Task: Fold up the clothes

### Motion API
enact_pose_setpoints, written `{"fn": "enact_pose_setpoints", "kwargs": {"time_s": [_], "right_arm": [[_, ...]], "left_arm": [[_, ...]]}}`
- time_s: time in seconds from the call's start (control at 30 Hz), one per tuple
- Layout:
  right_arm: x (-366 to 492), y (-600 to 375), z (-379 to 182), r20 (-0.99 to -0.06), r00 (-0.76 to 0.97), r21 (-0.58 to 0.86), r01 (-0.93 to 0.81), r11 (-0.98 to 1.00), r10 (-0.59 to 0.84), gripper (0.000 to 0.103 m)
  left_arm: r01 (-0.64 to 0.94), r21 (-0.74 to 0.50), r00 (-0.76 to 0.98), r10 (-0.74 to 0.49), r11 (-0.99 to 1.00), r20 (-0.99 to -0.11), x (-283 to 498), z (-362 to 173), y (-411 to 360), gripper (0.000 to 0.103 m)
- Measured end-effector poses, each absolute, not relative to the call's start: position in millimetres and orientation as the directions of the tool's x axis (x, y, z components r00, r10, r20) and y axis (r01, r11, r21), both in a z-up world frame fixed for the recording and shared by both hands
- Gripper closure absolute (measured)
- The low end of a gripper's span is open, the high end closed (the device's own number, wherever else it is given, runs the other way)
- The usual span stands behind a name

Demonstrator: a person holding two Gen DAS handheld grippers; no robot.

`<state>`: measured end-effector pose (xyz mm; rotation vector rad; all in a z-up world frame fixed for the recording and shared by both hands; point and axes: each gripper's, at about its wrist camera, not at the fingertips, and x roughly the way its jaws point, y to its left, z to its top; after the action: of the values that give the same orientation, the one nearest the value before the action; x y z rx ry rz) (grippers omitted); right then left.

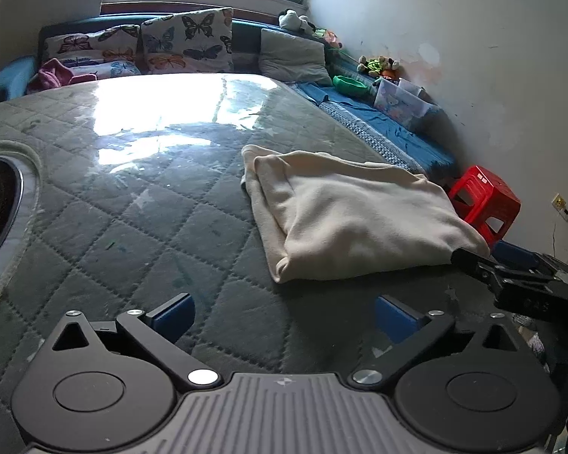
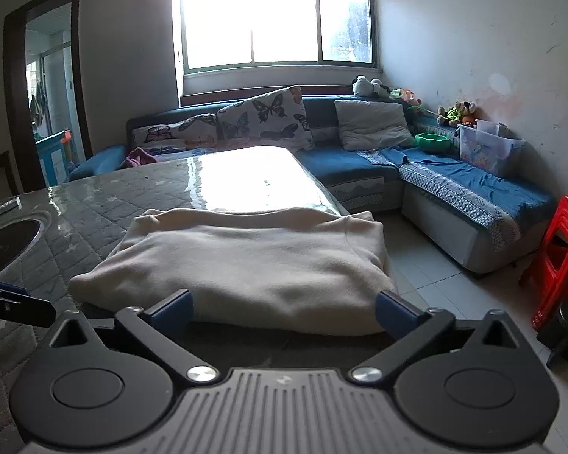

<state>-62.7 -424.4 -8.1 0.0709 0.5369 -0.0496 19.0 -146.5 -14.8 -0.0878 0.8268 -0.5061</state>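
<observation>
Cream garment, folded into a thick bundle on the quilted table, lies dead ahead of the right gripper, long axis crosswise, both jaws spread wide and empty, while the left gripper sits farther off to its left, equally open.

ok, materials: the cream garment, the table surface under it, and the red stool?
Cream garment: soft matte knit, probably fleece or sweatshirt jersey; it folds thick, with rounded edges.
Table surface: quilted grey fabric under what looks like a clear glossy sheet, glass or vinyl; stitched diamonds show through strong window glare.
Red stool: moulded plastic by its look, with a uniform colour and slight sheen.
</observation>
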Motion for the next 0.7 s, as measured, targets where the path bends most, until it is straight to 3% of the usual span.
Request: {"fn": "enact_pose_setpoints", "kwargs": {"time_s": [0.7], "right_arm": [[-82.9,-403.9,-10.6,-0.529,0.847,0.068,0.109,0.992,-0.057,0.000]], "left_arm": [[0.315,-0.200,0.615,-0.360,0.928,-0.702,5.6,-18.9,-124.0,0.000]]}}
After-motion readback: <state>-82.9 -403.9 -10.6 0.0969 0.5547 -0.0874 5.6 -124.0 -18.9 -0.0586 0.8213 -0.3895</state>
